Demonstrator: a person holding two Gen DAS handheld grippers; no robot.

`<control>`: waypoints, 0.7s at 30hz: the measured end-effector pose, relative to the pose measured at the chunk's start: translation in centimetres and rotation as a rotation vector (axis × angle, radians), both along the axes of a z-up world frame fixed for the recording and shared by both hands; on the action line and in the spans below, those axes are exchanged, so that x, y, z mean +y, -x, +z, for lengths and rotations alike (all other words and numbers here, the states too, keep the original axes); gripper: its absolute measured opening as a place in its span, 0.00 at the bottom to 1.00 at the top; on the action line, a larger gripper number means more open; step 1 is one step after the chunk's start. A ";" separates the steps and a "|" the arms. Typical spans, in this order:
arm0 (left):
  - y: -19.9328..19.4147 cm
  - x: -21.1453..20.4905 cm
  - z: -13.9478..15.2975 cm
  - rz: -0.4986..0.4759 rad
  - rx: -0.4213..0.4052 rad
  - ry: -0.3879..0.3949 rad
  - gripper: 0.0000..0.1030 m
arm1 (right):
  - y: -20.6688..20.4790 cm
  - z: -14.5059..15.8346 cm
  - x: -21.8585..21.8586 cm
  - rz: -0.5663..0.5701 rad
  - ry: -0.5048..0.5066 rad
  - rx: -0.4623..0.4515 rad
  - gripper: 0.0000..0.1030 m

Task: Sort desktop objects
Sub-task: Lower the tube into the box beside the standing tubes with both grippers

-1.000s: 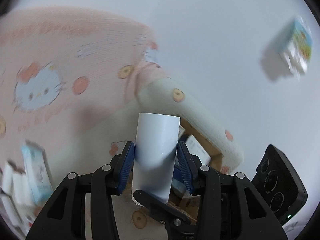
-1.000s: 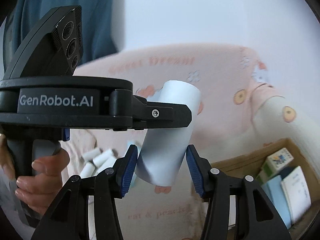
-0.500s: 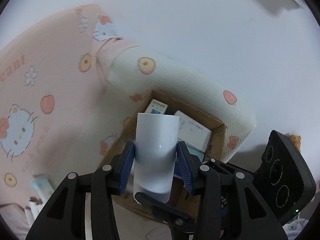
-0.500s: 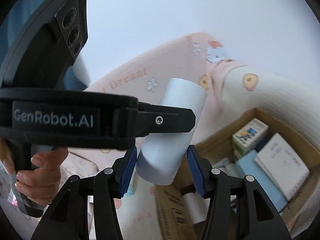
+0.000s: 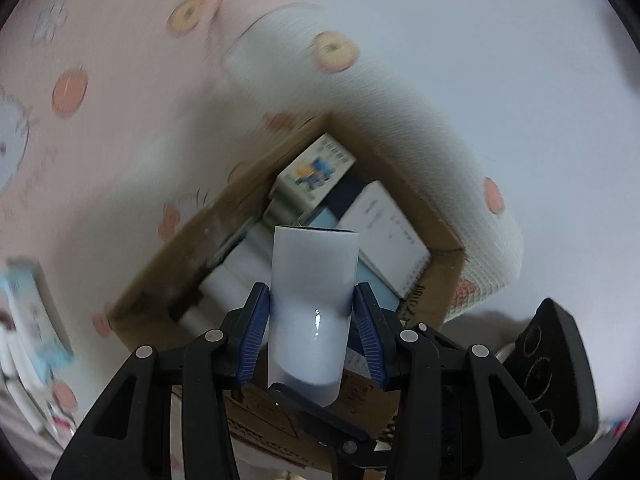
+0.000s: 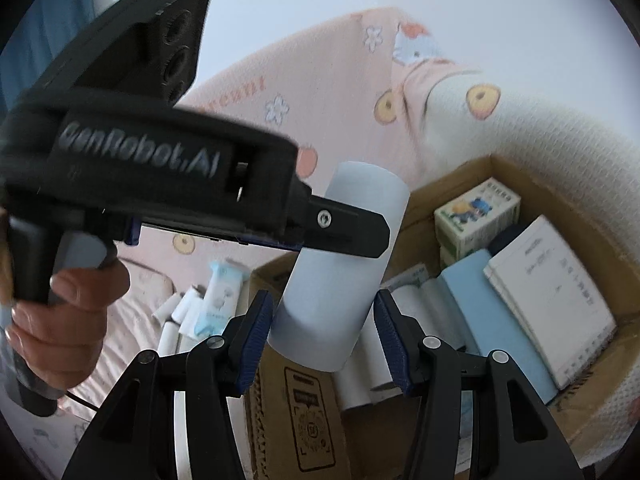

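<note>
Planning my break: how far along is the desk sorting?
Done: a notebook, a small carton and rolls already lie in the cardboard box. In hand: both the left gripper and right gripper clamp a pale roll above it. Left: small rolls and a blue packet on the pink sheet.

Left tool (image 5: pixel 311 334) grips white roll (image 5: pixel 310 300); cardboard box (image 5: pixel 168 272) below.

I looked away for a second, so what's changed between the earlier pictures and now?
Both grippers carried the white roll from over the pink blanket to above the open cardboard box. The left gripper and right gripper kept their jaws closed on it.
</note>
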State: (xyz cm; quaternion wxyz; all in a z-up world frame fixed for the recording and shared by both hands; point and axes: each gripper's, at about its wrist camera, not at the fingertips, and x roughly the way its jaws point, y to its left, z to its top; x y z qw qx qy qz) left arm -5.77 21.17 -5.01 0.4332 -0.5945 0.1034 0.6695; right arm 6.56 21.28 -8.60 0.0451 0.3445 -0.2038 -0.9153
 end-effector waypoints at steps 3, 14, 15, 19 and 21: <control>0.3 0.1 -1.2 0.029 -0.005 0.039 0.46 | 1.3 -1.2 0.3 0.034 -0.003 -0.056 0.48; 1.3 -0.7 -6.1 0.184 -0.173 0.170 0.46 | 6.1 -3.7 2.7 0.236 0.047 -0.346 0.41; 1.3 -0.7 -6.4 0.190 -0.171 0.182 0.46 | 6.5 -3.9 2.6 0.262 0.035 -0.359 0.41; 1.2 -1.0 -7.3 0.215 -0.133 0.239 0.45 | 7.6 -5.6 2.1 0.322 0.029 -0.426 0.40; 1.4 -1.2 -7.8 0.224 -0.138 0.263 0.45 | 8.1 -6.8 1.8 0.329 0.027 -0.467 0.40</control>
